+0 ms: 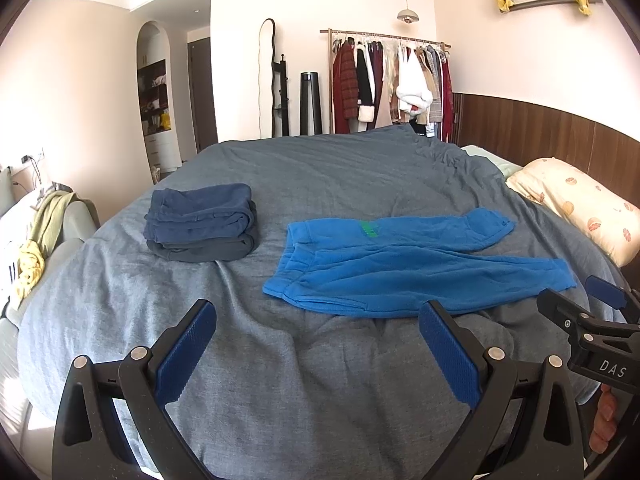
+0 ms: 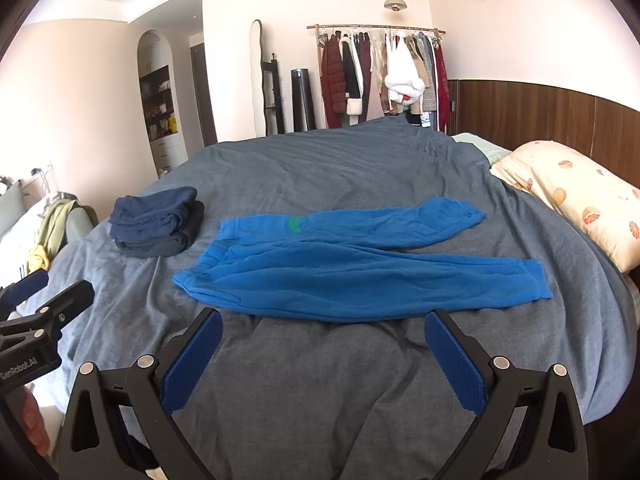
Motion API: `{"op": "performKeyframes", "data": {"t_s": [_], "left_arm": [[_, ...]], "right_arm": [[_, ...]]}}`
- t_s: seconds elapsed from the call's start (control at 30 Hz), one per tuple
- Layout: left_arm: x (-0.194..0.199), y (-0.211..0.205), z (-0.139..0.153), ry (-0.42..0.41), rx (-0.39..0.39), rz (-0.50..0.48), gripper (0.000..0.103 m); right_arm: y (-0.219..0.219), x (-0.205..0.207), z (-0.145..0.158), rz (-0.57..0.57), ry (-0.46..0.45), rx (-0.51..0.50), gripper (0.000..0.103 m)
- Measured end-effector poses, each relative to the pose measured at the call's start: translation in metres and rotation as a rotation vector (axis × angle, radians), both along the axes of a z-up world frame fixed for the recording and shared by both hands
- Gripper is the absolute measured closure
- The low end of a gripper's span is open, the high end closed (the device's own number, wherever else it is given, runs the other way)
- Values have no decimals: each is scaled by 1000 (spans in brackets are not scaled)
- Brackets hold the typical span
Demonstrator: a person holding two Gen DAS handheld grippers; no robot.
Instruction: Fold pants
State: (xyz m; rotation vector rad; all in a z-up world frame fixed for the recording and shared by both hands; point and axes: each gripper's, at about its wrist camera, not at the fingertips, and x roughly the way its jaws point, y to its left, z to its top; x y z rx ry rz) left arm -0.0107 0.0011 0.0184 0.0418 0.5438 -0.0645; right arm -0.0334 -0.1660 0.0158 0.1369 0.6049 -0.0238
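Bright blue pants [image 1: 400, 264] [image 2: 352, 268] lie spread flat on the grey-blue bed cover [image 1: 304, 380] [image 2: 320, 380], waistband to the left and both legs stretching right, slightly apart at the cuffs. A small green mark sits near the waist. My left gripper [image 1: 318, 312] is open, held above the cover just short of the pants' near edge. My right gripper [image 2: 324, 318] is open too, close to that same near edge, with nothing between its fingers. Each gripper shows at the edge of the other's view.
A stack of folded dark blue garments [image 1: 202, 222] [image 2: 156, 220] rests left of the pants. A floral pillow [image 1: 580, 204] [image 2: 576, 196] lies at the right by the wooden headboard. A clothes rack [image 1: 392, 80] stands beyond the bed.
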Motion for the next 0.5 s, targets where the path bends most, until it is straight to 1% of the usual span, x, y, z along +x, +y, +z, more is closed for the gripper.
{"op": "performKeyframes", "data": {"t_s": [0.5], "left_arm": [[-4,1,6,-35,-12,3,0]], "right_arm": [[0,-1,1,-1,0,-2,1]]}}
